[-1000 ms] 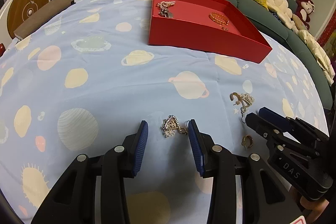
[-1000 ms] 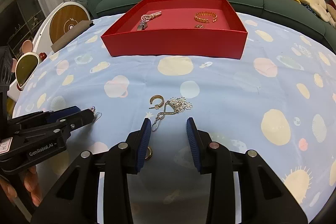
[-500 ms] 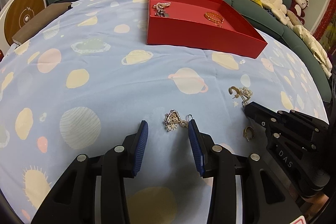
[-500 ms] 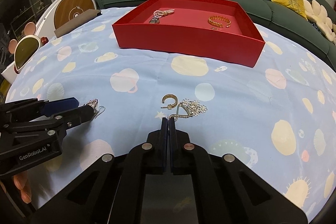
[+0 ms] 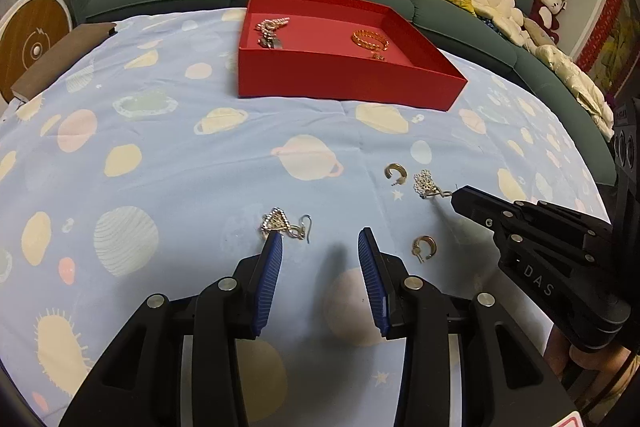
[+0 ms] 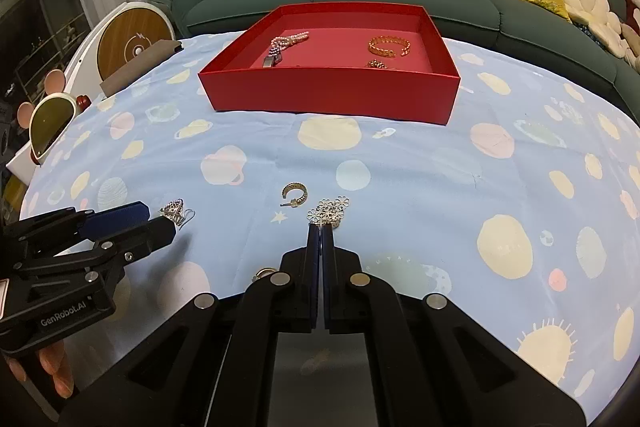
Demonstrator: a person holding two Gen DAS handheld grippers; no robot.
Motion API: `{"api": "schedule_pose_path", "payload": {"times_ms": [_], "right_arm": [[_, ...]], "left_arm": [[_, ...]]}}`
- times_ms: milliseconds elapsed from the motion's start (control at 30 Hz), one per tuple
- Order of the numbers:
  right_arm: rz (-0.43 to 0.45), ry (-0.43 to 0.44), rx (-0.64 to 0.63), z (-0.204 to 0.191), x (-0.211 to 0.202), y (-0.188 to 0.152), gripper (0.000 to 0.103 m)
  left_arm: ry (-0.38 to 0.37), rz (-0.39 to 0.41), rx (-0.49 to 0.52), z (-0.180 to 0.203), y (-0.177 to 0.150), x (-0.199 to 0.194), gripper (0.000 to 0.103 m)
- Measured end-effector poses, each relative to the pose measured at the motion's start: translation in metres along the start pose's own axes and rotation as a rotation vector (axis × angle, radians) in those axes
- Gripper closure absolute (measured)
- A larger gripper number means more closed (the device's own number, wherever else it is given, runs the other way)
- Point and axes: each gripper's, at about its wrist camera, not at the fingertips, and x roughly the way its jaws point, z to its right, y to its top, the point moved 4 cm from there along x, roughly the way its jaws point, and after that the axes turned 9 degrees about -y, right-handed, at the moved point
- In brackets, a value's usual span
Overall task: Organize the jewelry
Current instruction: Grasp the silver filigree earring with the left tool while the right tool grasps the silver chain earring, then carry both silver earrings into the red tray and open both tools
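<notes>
Silver flower-cluster earring [image 6: 329, 211] in right tongs [image 6: 321, 227]

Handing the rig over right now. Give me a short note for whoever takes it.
Right tool: shut on the flower earring, pinching its hook, at the cloth.
Left tool: open, holding nothing; its left pad sits against the triangle earring.
Done: pearl bracelet, gold bangle and a small gold piece lie in the red tray.
Left: flower earring, triangle earring, gold hoop and second hoop on the blue cloth still go to the tray.
</notes>
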Motion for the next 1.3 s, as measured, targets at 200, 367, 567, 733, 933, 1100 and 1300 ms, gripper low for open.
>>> {"api": "schedule_pose_path", "payload": {"times_ms": [200, 367, 567, 733, 933, 1100, 1300], "right_arm": [[-0.009, 0.011, 0.009, 0.003, -0.002, -0.004, 0.103], [-0.009, 0.026, 0.003, 0.0, -0.005, -0.005, 0.103], [-0.009, 0.035, 0.003, -0.001, -0.008, -0.005, 0.103], [0.017, 0.042, 0.013, 0.0, -0.017, 0.003, 0.103], [0.052, 0.047, 0.021, 0.0, -0.027, 0.015, 0.103], [0.087, 0.048, 0.024, -0.002, -0.037, 0.027, 0.103], [0.128, 0.049, 0.037, -0.002, -0.048, 0.043, 0.103]], "left_arm": [[0.058, -0.008, 0.002, -0.008, 0.002, 0.016, 0.066], [0.127, 0.014, 0.039, -0.014, 0.008, 0.02, 0.096], [0.095, 0.009, 0.02, -0.018, 0.011, 0.017, 0.103], [0.051, 0.022, -0.005, -0.019, 0.016, 0.007, 0.103], [0.026, 0.05, -0.022, -0.017, 0.023, -0.006, 0.103], [0.011, 0.076, -0.028, -0.014, 0.033, -0.018, 0.103], [-0.007, 0.113, -0.046, -0.012, 0.05, -0.032, 0.103]]}}
